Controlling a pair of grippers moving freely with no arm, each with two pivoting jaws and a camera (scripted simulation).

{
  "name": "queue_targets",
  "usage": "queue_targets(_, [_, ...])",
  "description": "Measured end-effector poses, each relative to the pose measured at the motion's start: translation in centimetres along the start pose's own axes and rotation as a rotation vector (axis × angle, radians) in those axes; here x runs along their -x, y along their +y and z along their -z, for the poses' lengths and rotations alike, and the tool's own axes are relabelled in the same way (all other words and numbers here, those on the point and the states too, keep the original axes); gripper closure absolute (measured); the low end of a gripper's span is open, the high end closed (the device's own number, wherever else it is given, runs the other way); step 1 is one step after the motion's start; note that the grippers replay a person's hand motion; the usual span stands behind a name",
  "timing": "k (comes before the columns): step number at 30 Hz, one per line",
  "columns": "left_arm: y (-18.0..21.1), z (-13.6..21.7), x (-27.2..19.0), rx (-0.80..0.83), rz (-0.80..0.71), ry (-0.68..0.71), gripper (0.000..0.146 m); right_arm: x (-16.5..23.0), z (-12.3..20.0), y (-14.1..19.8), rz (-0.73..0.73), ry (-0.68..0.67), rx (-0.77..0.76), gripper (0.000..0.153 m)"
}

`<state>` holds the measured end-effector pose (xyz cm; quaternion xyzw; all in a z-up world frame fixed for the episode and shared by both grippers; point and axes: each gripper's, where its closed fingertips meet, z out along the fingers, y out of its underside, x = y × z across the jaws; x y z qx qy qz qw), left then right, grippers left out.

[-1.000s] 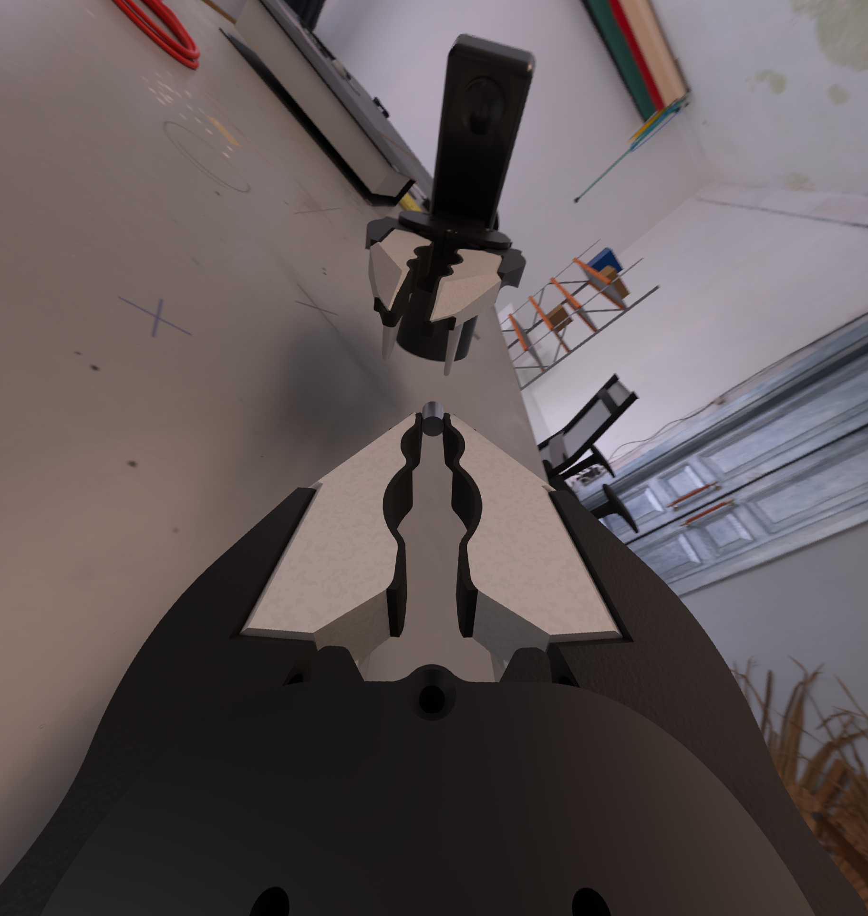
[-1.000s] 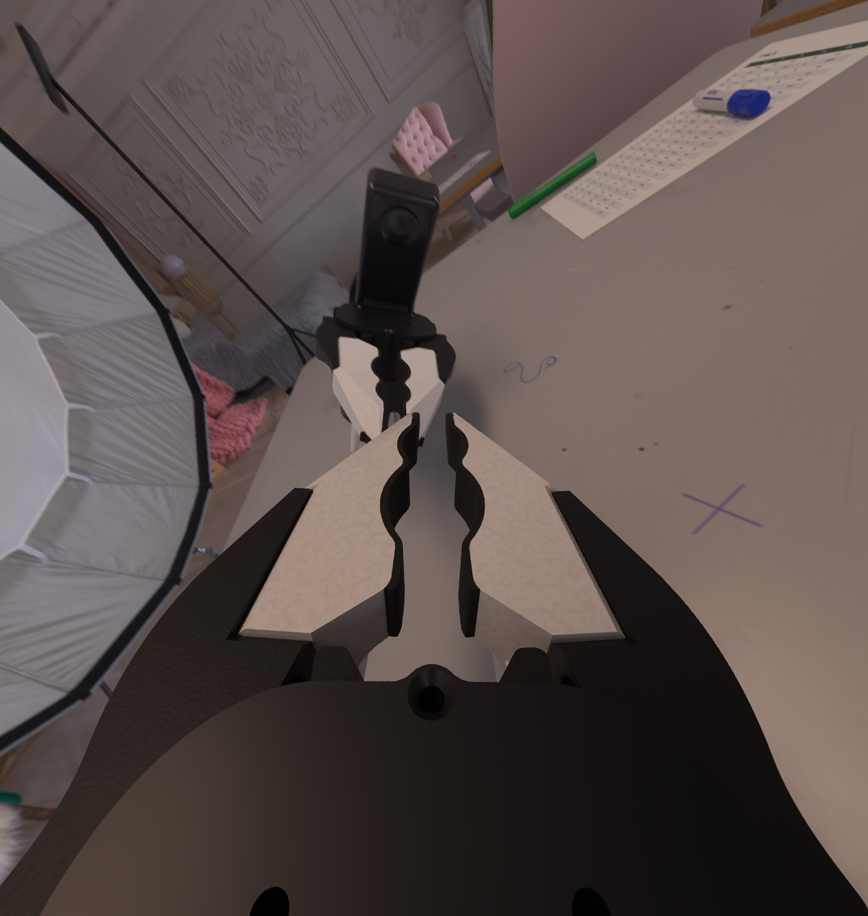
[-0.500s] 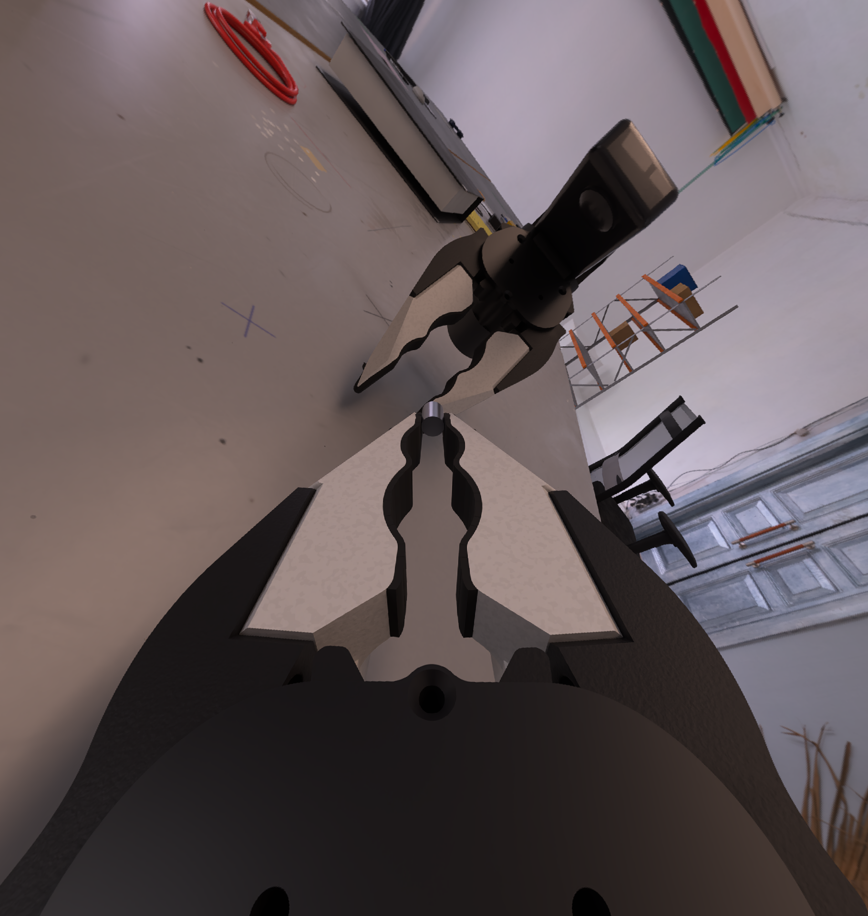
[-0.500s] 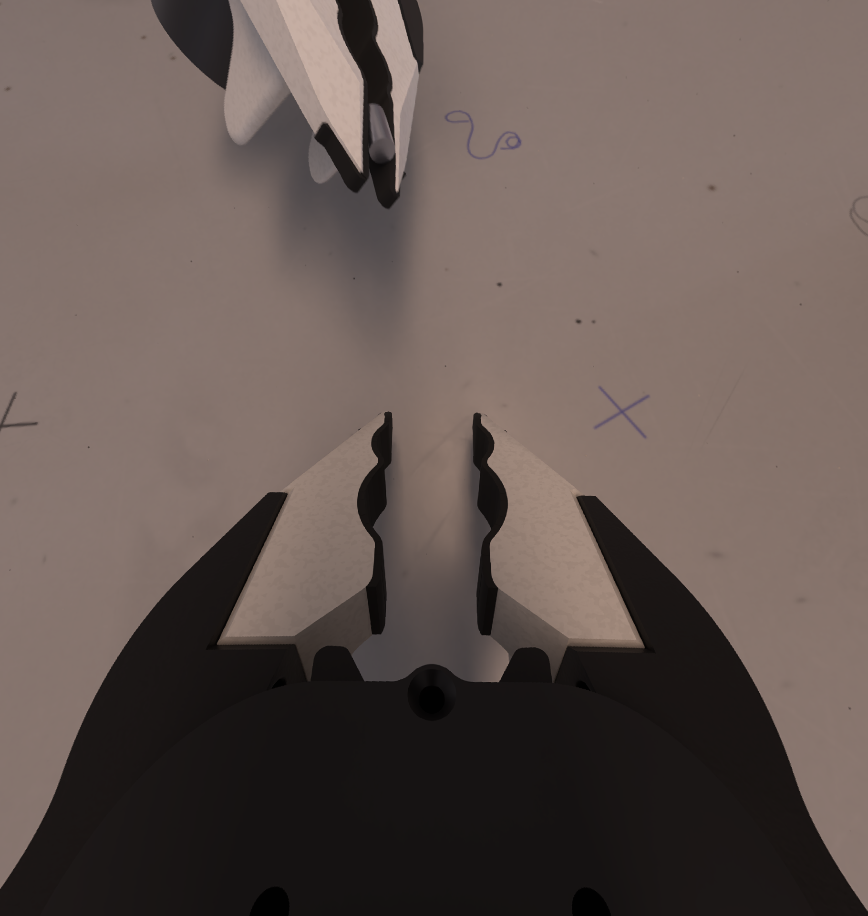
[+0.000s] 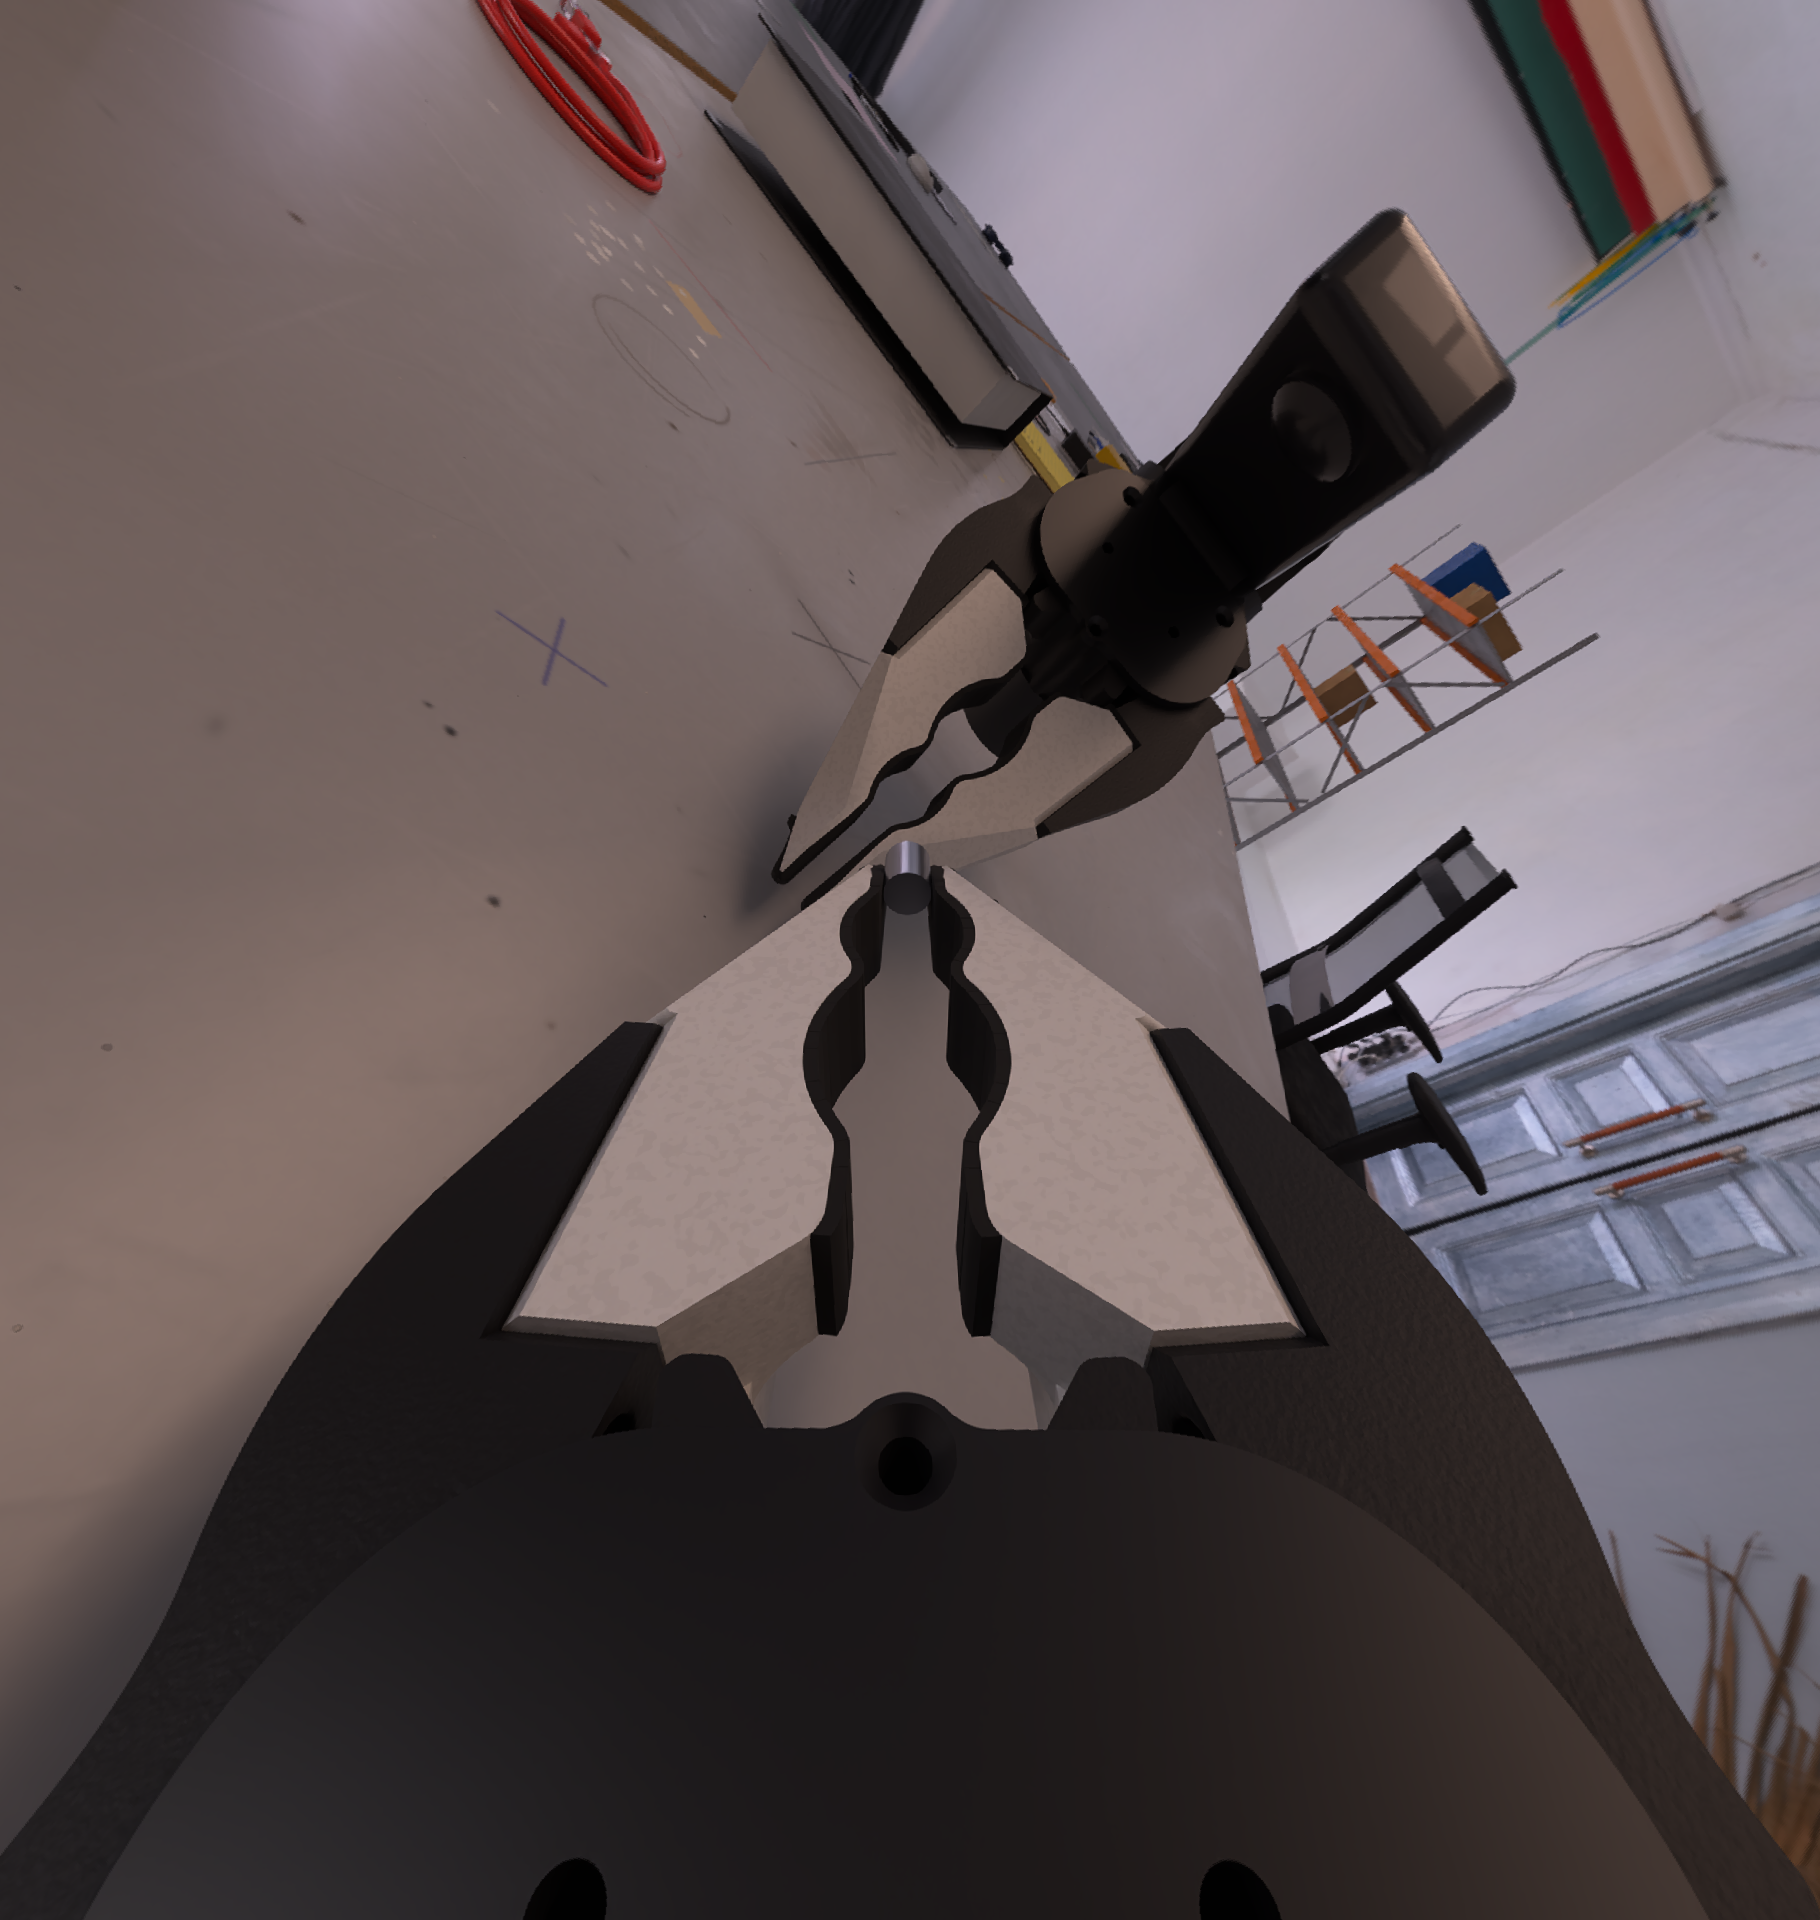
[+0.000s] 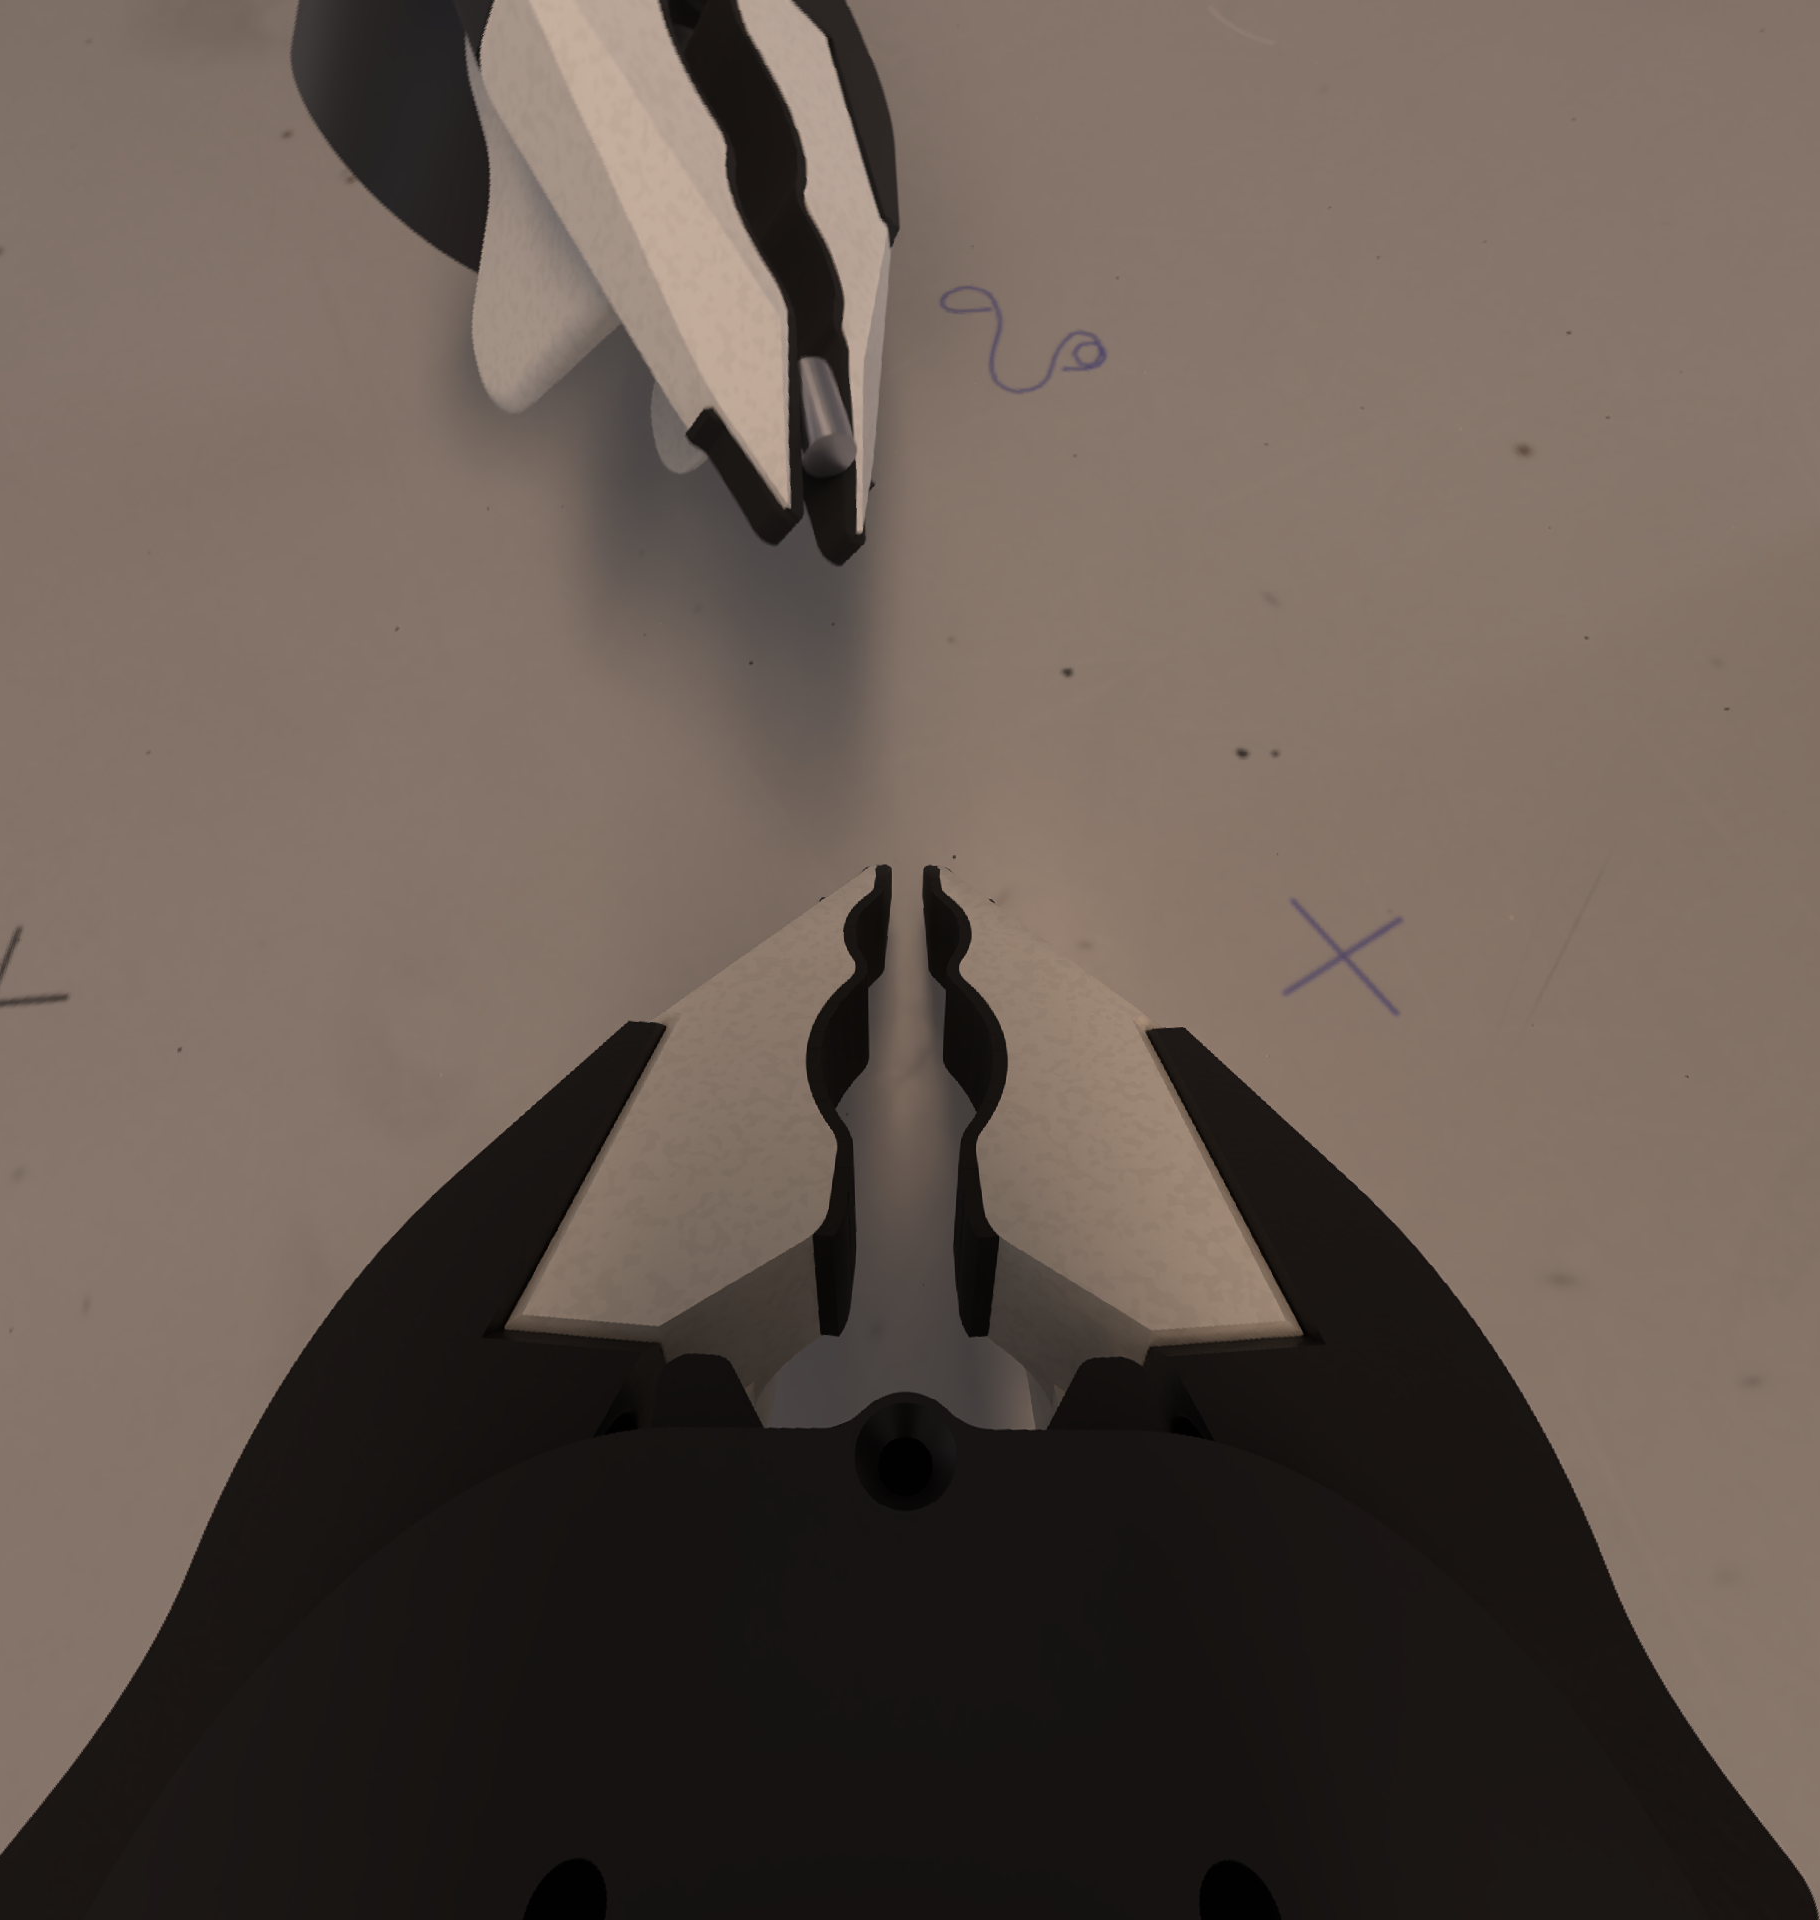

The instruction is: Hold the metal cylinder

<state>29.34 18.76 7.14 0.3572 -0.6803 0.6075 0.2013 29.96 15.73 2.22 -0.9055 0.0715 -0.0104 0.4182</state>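
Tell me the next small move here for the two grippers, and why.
Probably just keep the left gripper clamped and steady. The metal cylinder sits pinched between its fingertips, clear of the table in the right wrist view. The right gripper is nearly shut on nothing and points at the table, so it would best stay apart rather than nudge the cylinder.

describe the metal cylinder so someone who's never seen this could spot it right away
Start at the grey table with its pen marks, then find the left gripper above it. Pinched between its fingertips is the metal cylinder, a short grey rod. It is the only shiny thing there, and the right gripper holds nothing.
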Motion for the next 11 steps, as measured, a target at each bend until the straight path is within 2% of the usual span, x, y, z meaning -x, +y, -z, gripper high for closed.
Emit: queue_targets(11, [0.17,-0.02,0.18,0.009,0.013,0.0,0.139,-0.09,0.24,-0.48,-0.015,0.004,-0.04,0.143])
